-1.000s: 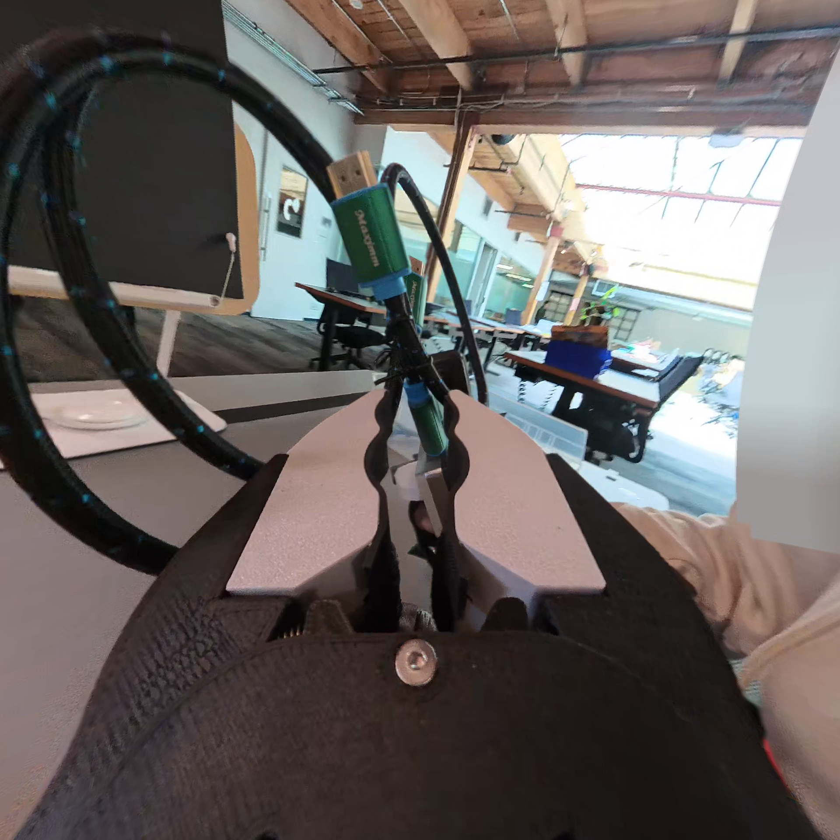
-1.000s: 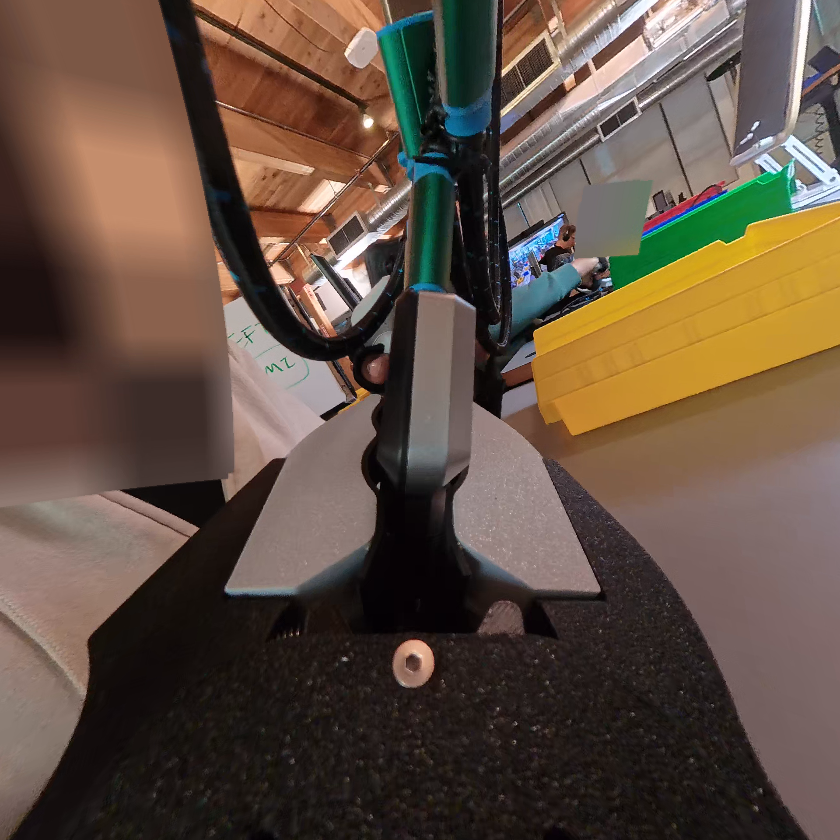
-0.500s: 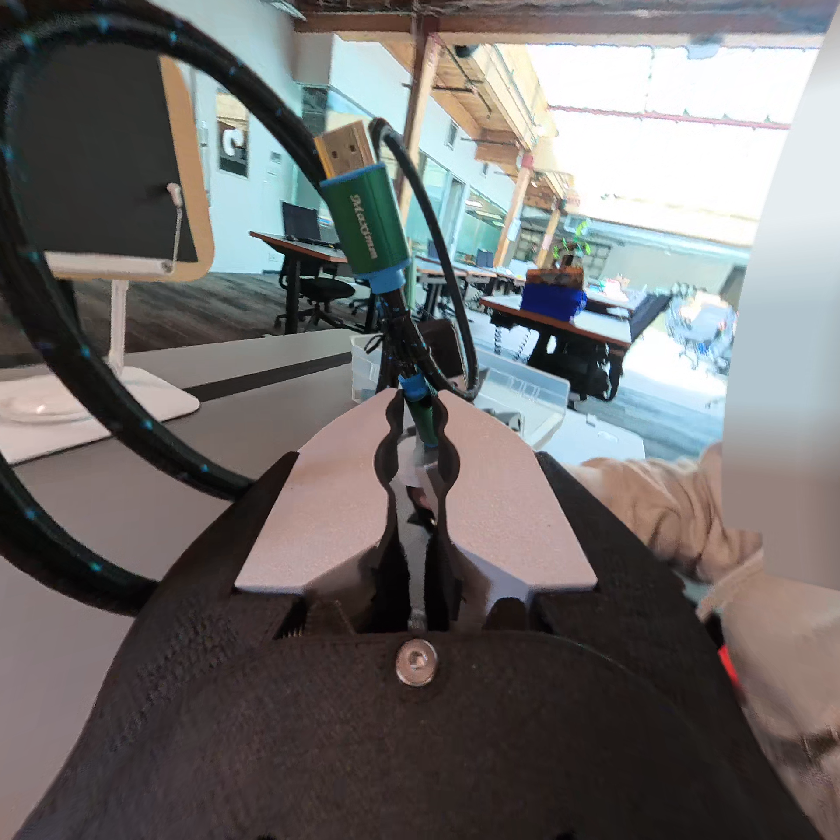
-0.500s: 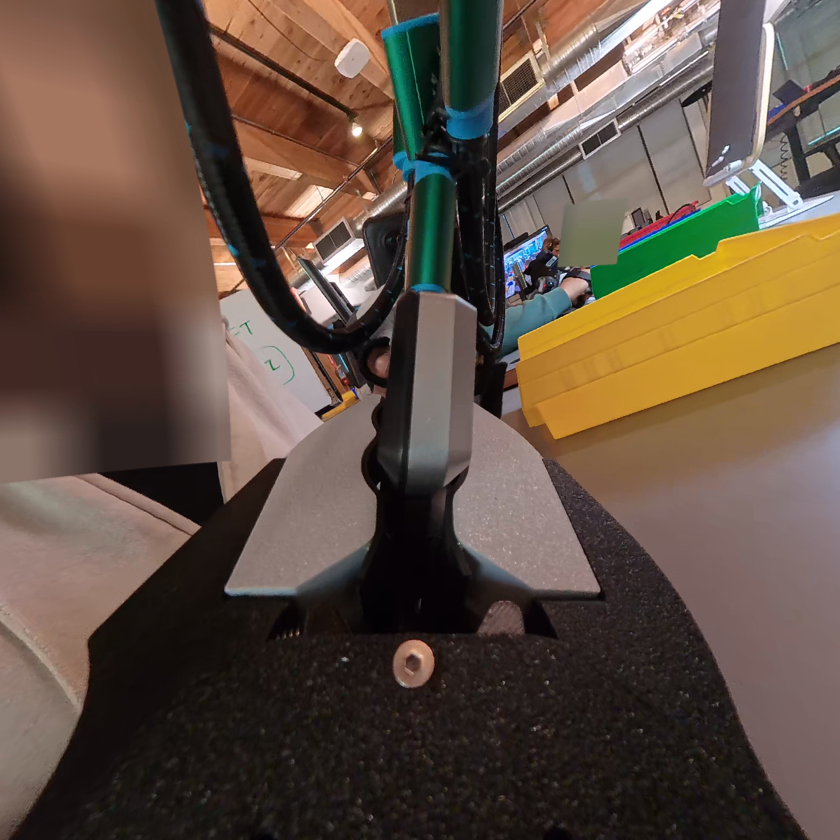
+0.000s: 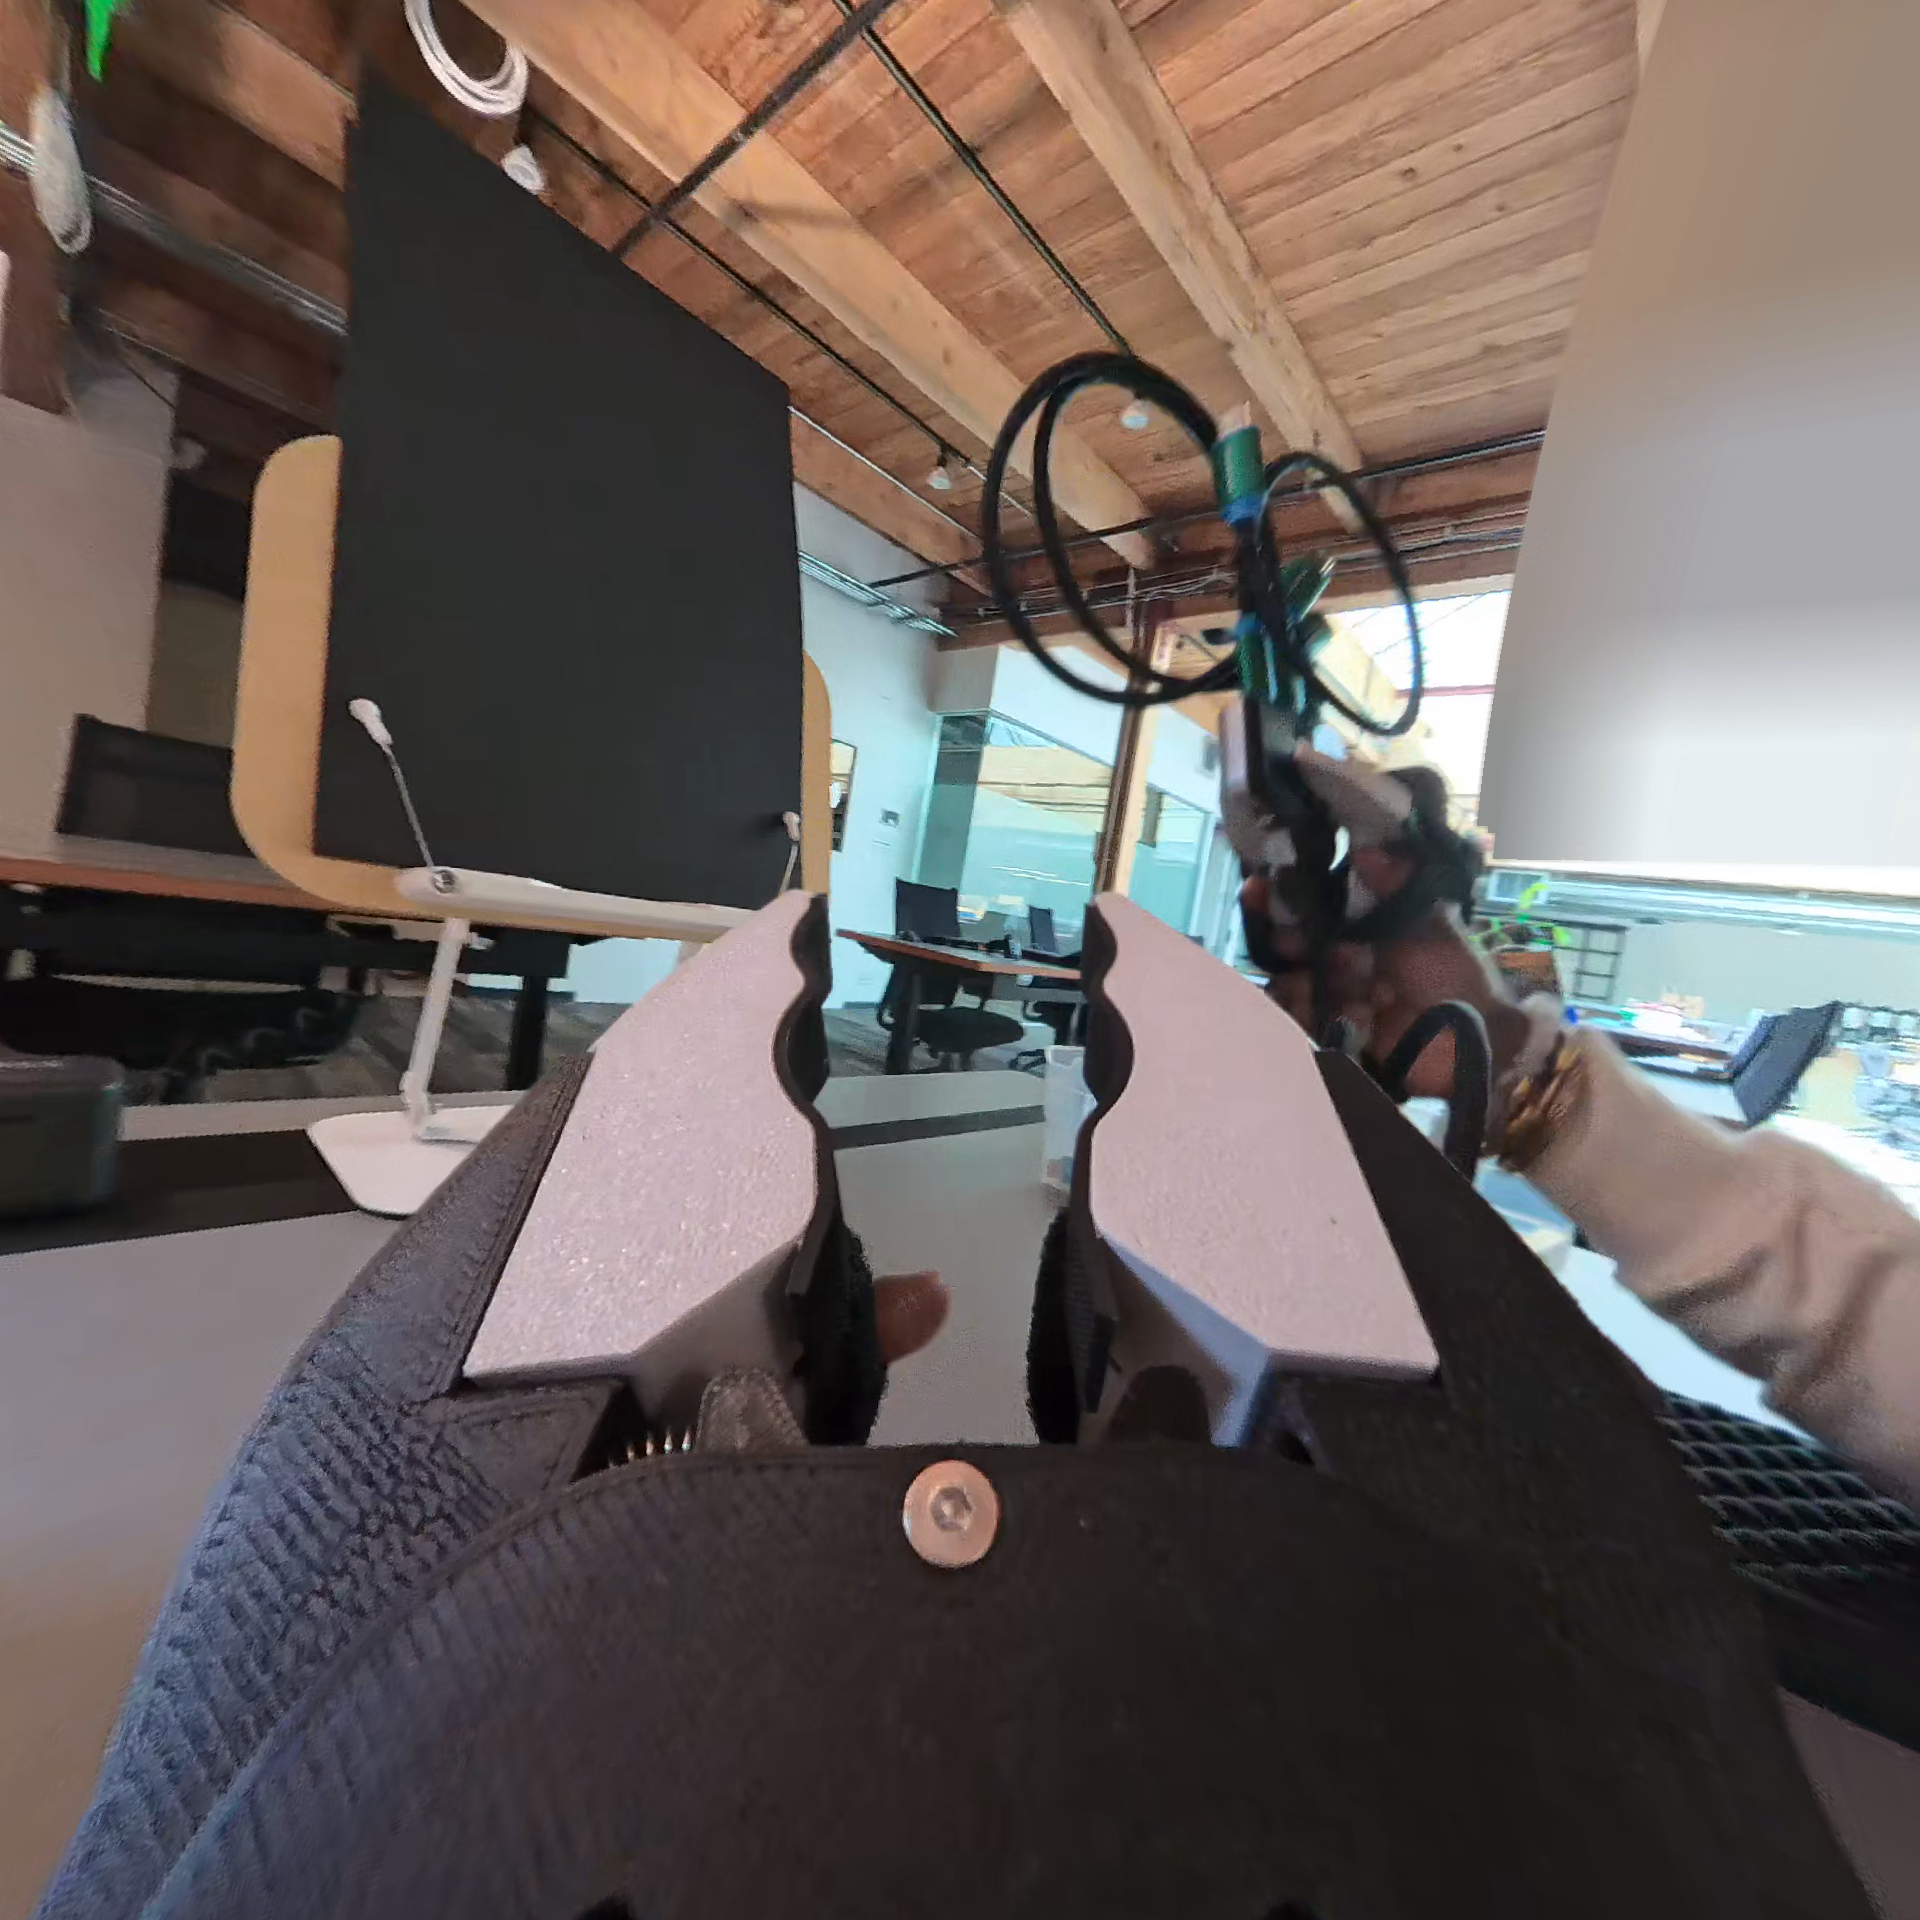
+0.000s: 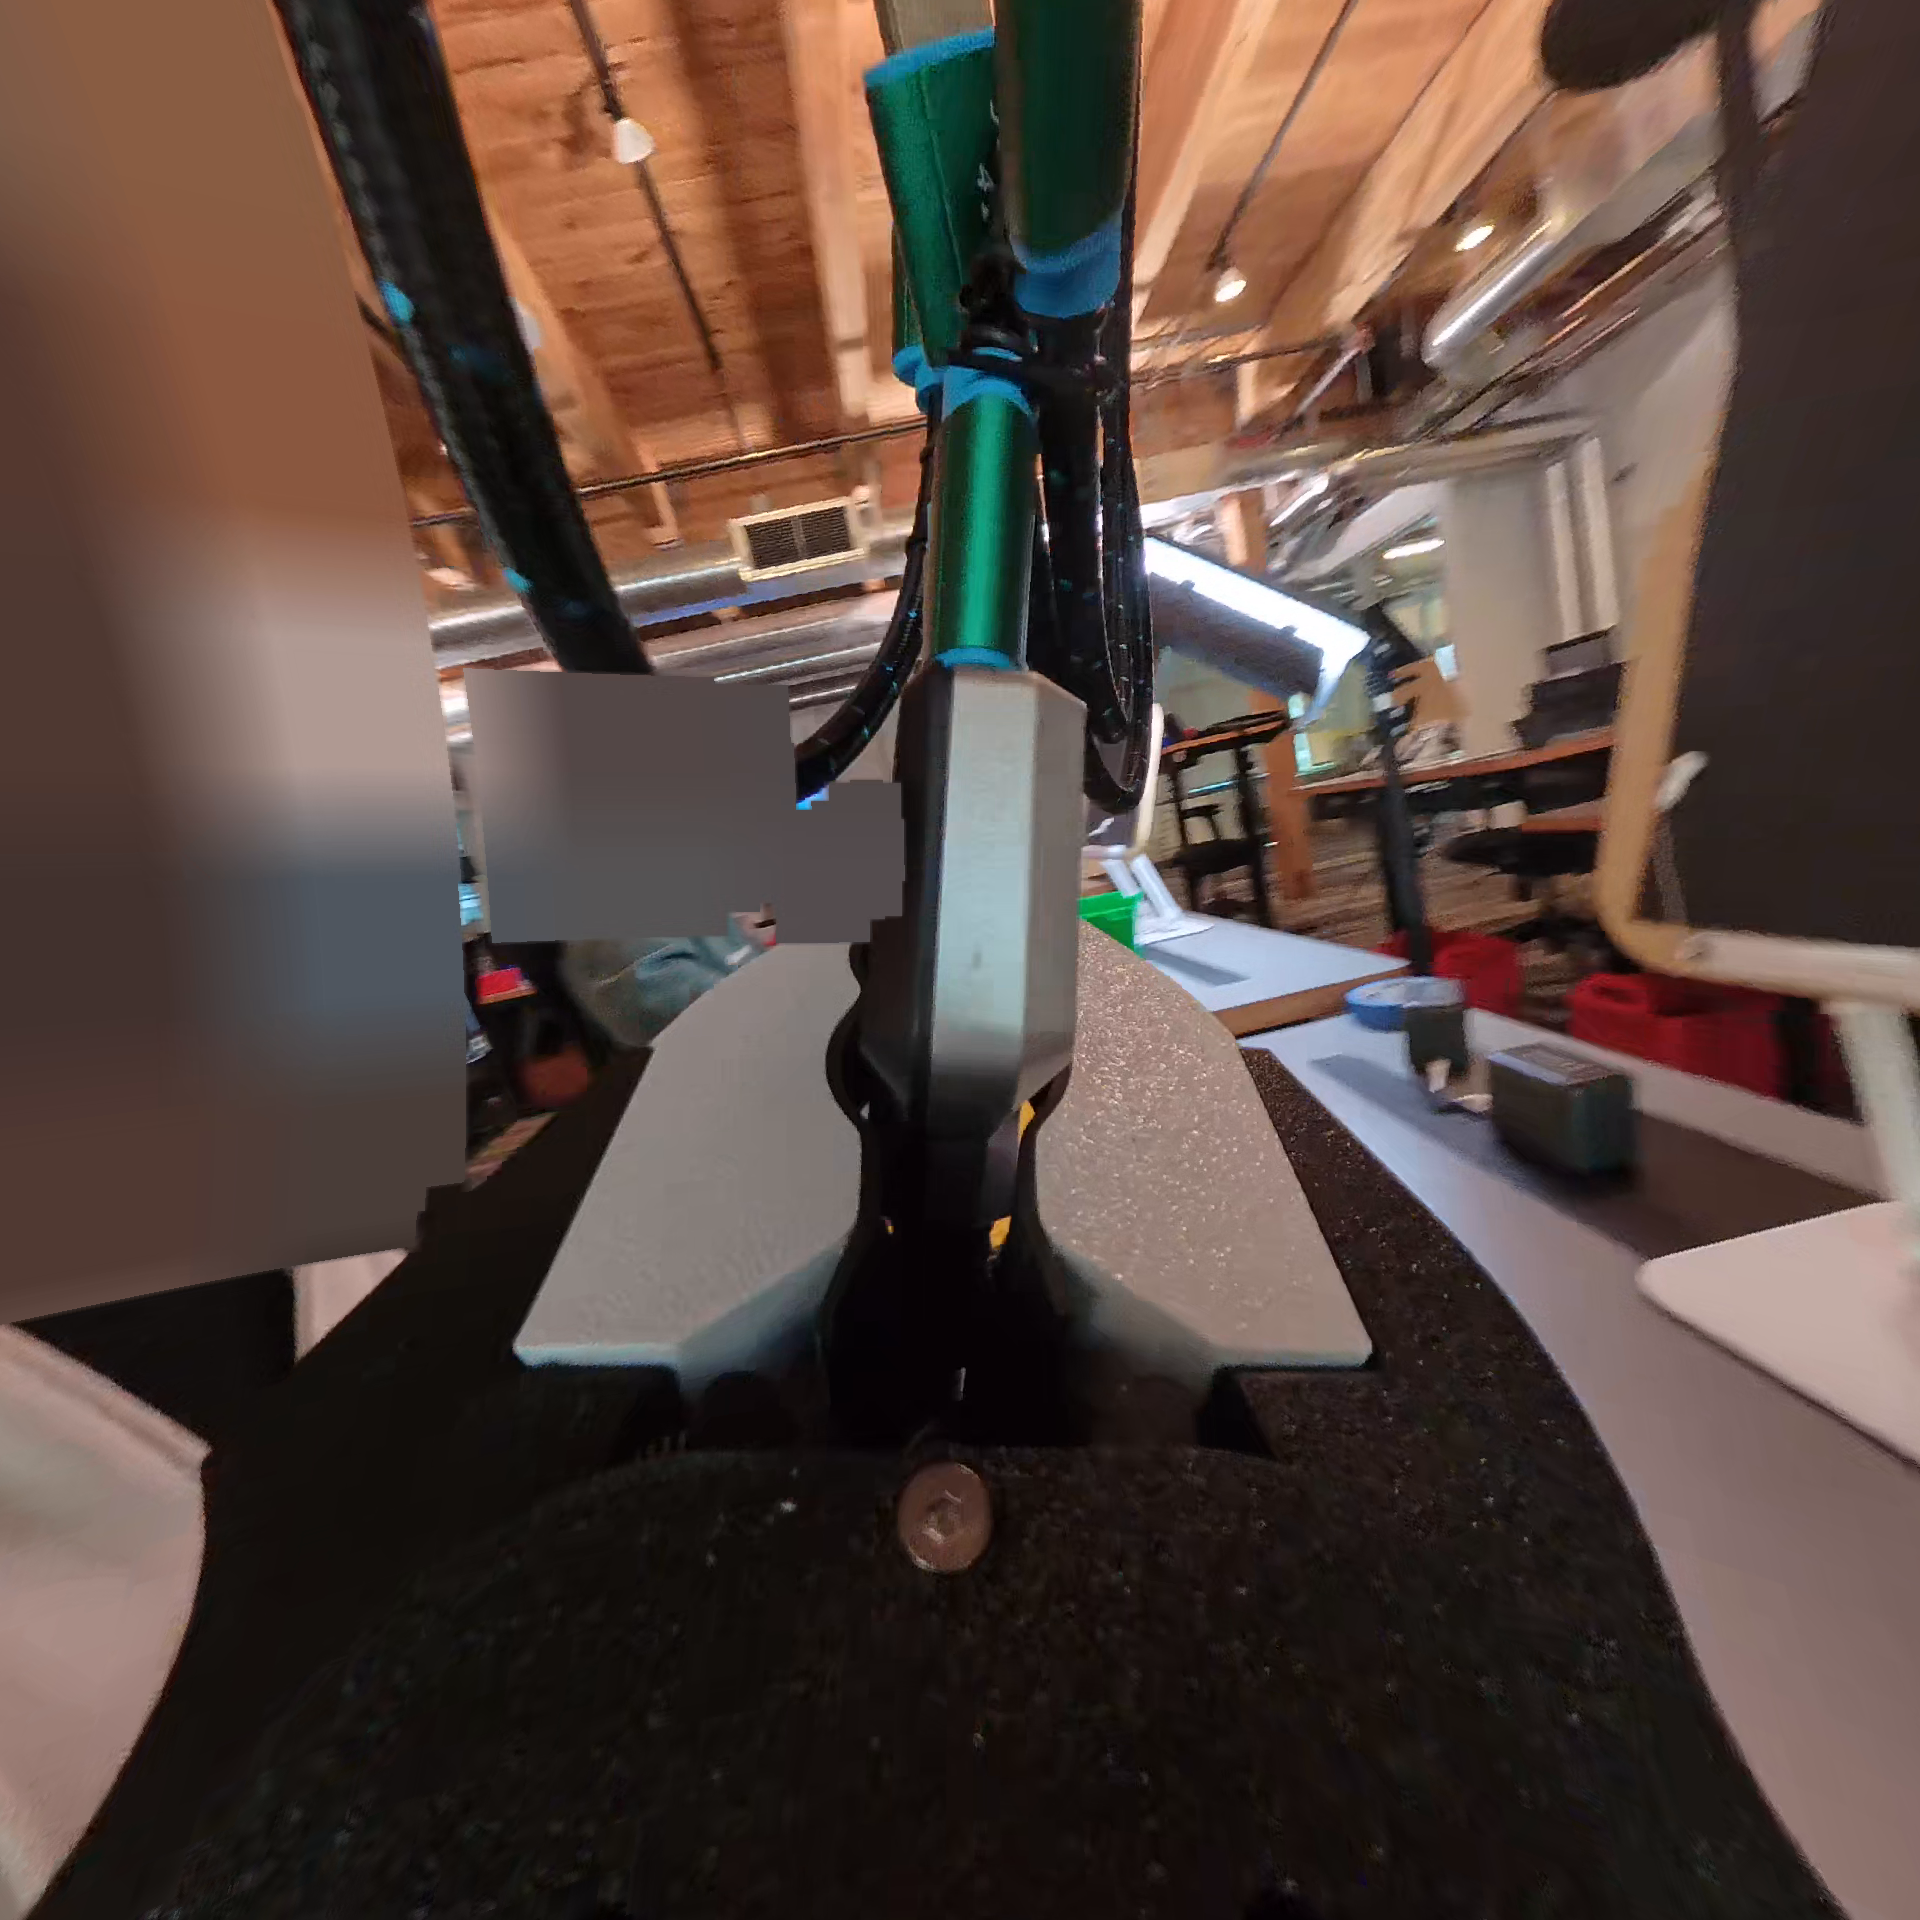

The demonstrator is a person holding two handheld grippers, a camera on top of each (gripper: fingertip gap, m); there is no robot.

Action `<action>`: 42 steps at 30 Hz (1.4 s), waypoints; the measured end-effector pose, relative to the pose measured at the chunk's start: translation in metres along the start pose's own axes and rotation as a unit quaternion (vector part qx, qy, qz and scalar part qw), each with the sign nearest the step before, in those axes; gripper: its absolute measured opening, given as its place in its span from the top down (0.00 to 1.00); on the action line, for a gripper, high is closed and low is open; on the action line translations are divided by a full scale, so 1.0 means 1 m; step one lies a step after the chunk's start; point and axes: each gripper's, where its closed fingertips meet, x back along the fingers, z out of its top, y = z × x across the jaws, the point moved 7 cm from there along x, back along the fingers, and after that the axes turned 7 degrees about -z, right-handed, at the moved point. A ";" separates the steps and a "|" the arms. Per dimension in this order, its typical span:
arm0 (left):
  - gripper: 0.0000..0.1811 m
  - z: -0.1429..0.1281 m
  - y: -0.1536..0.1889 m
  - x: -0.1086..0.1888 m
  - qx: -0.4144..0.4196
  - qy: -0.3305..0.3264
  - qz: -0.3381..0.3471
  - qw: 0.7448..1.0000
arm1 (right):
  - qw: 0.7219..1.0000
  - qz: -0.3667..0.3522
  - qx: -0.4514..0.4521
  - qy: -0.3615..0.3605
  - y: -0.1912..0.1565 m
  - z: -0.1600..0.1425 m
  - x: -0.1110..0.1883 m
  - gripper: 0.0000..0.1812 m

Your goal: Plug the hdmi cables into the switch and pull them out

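Between the fingers of your right claw [image 6: 961, 997] sits the grey switch [image 6: 987, 894], clamped on its narrow edges with its long axis running straight out along the fingers and upward toward the wooden ceiling. One green plug [image 6: 982, 530] is seated in the far end of the switch, in line with that axis, its cord end pointing up. Two further green plugs [image 6: 997, 156] hang bundled just above it, tied to the black braided cables [image 6: 468, 343], which curve in loops on both sides of the switch.

From the left wrist view, your right claw [image 5: 1283, 800] is raised well above the grey worktop [image 5: 208, 1351], with the cable loops [image 5: 1101, 540] standing upright over it.

Your left claw [image 5: 956, 997] is wide open and holds nothing; its two wavy-edged fingers [image 5: 707, 1122] stand well apart, touching no object. A black panel on a white stand [image 5: 561, 644] rests on the worktop behind it, to the left.
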 end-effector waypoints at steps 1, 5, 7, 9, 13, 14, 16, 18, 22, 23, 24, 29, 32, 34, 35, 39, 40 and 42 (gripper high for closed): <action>0.74 -0.001 -0.001 0.001 0.001 0.000 0.004 1.000 | 1.000 -0.018 0.013 0.004 0.000 0.015 0.001 0.87; 0.73 -0.003 0.000 0.002 0.010 -0.001 -0.011 1.000 | 0.993 -0.082 0.087 0.001 -0.002 0.072 0.002 0.87; 0.71 -0.008 0.007 -0.004 -0.014 -0.032 -0.034 0.999 | 0.987 -0.100 0.123 -0.002 -0.005 0.094 0.002 0.87; 0.64 -0.018 0.017 -0.014 -0.023 -0.070 -0.065 0.995 | 0.984 -0.109 0.141 0.006 -0.012 0.106 0.001 0.87; 0.45 -0.038 0.042 -0.044 0.060 -0.115 -0.147 0.981 | 0.986 -0.097 0.129 0.035 -0.025 0.103 -0.005 0.87; 0.45 -0.043 0.050 -0.051 0.067 -0.128 -0.162 0.976 | 0.988 -0.093 0.117 0.046 -0.027 0.097 -0.006 0.87; 0.47 -0.051 0.065 -0.063 0.050 -0.140 -0.173 0.974 | 0.992 -0.070 0.079 0.065 -0.032 0.080 -0.011 0.87; 0.59 -0.051 0.073 -0.070 0.009 -0.123 -0.171 0.978 | 0.996 -0.047 0.037 0.068 -0.036 0.060 -0.014 0.86; 0.96 -0.021 0.071 -0.064 -0.032 -0.115 -0.209 0.971 | 0.999 -0.038 0.024 -0.006 -0.039 0.021 -0.014 0.87; 0.97 -0.011 0.068 -0.062 -0.029 -0.131 -0.221 0.966 | 0.998 -0.038 0.028 -0.038 -0.040 0.012 -0.012 0.87; 0.98 -0.002 0.064 -0.062 -0.031 -0.150 -0.221 0.963 | 0.997 -0.032 0.027 -0.069 -0.040 0.003 -0.011 0.87; 0.98 0.014 0.050 -0.074 -0.007 -0.298 -0.192 0.935 | 0.990 0.004 0.004 -0.140 -0.042 -0.037 -0.013 0.87; 0.98 0.005 0.046 -0.076 -0.008 -0.347 -0.173 0.922 | 0.985 0.005 0.019 -0.173 -0.040 -0.055 -0.017 0.87; 0.98 -0.004 0.042 -0.074 -0.001 -0.371 -0.157 0.915 | 0.977 0.032 0.036 -0.207 -0.042 -0.067 -0.020 0.85; 0.98 -0.006 0.041 -0.073 0.001 -0.378 -0.150 0.913 | 0.974 0.053 0.030 -0.219 -0.044 -0.071 -0.021 0.83; 0.98 -0.007 0.034 -0.069 -0.021 -0.408 -0.110 0.906 | 0.963 0.105 -0.013 -0.247 -0.046 -0.081 -0.023 0.65; 0.98 -0.007 0.033 -0.069 -0.029 -0.416 -0.100 0.903 | 0.961 0.105 -0.017 -0.254 -0.046 -0.083 -0.024 0.61; 0.98 -0.009 0.036 -0.072 -0.040 -0.427 -0.097 0.898 | 0.961 0.101 -0.015 -0.257 -0.045 -0.090 -0.028 0.61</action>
